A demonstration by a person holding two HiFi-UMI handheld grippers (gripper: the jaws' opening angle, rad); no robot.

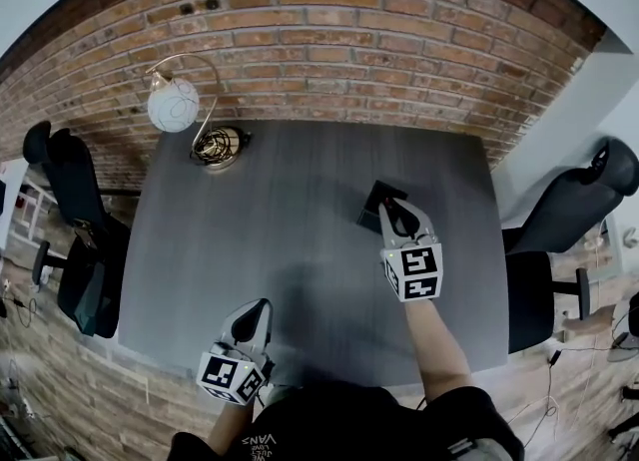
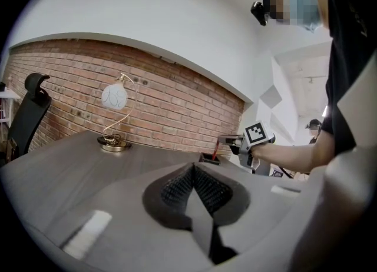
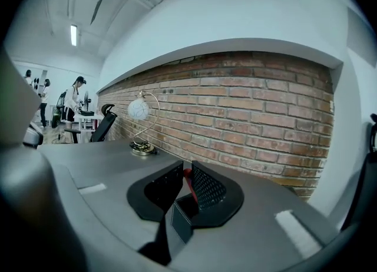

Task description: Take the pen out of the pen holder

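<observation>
The right tongs (image 1: 397, 212) are pinched almost shut on the red pen (image 3: 188, 183), whose lower end is still in the black pen holder (image 1: 374, 199) on the worktop (image 1: 300, 210). The left tongs (image 1: 256, 311) are closed on nothing, well apart at the near edge. With nothing steadying the holder, a slanted pull could likely drag or tip it, or the pen could slip.
</observation>
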